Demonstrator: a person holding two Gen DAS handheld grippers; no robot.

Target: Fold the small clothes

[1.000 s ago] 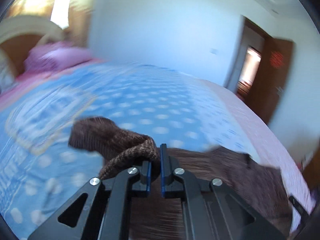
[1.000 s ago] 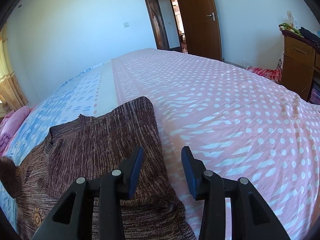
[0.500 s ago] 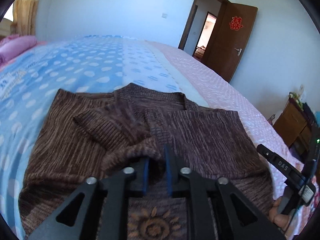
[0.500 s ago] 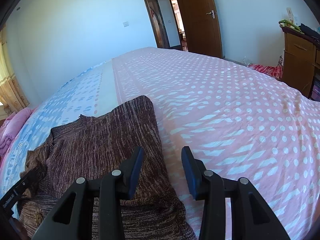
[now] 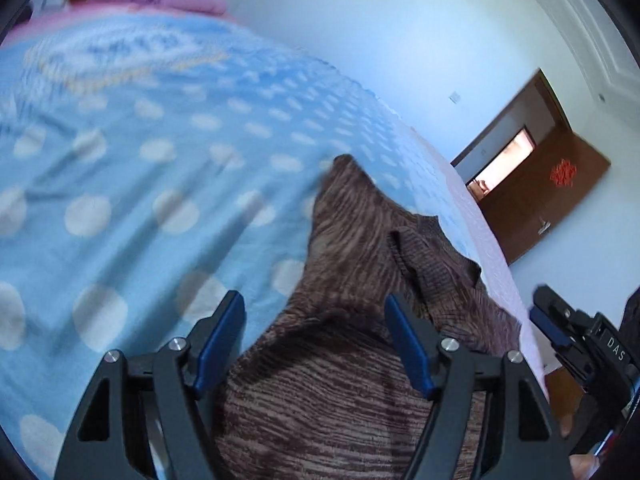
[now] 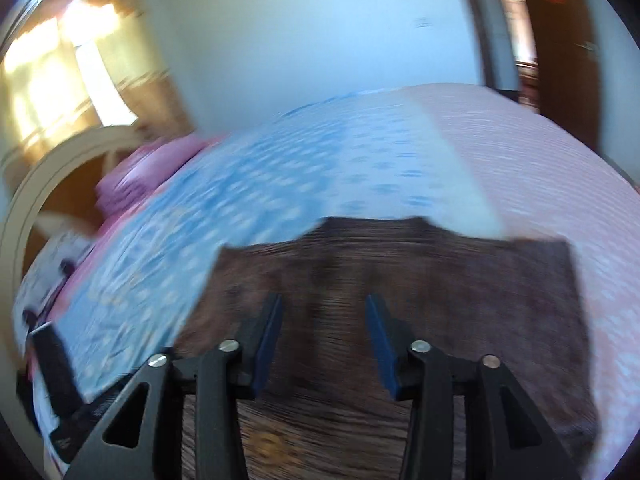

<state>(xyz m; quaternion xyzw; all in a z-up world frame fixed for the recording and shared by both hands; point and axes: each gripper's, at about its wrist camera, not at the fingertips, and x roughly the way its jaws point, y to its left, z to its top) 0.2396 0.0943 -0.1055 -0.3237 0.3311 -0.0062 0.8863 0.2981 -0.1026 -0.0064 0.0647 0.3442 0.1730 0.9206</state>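
Observation:
A small brown knitted sweater (image 5: pixel 352 364) lies flat on the bed, its left sleeve (image 5: pixel 424 264) folded in across the body. My left gripper (image 5: pixel 314 330) is open and empty, just above the sweater's left edge. My right gripper (image 6: pixel 322 320) is open and empty, above the sweater (image 6: pixel 440 280), in a view blurred by motion. The right gripper also shows at the right edge of the left wrist view (image 5: pixel 576 340). The left gripper shows at the lower left of the right wrist view (image 6: pixel 52 364).
The bedspread is blue with white dots (image 5: pixel 120 184) on the left and pink (image 6: pixel 560 184) on the right. Pink pillows (image 6: pixel 132 176) and a curved headboard (image 6: pixel 48 176) lie at the far left. A brown door (image 5: pixel 536 200) stands open behind the bed.
My left gripper has opened and let go of the sleeve, which now lies on the sweater's body, and has swung left. My right gripper has swung left over the sweater, still open.

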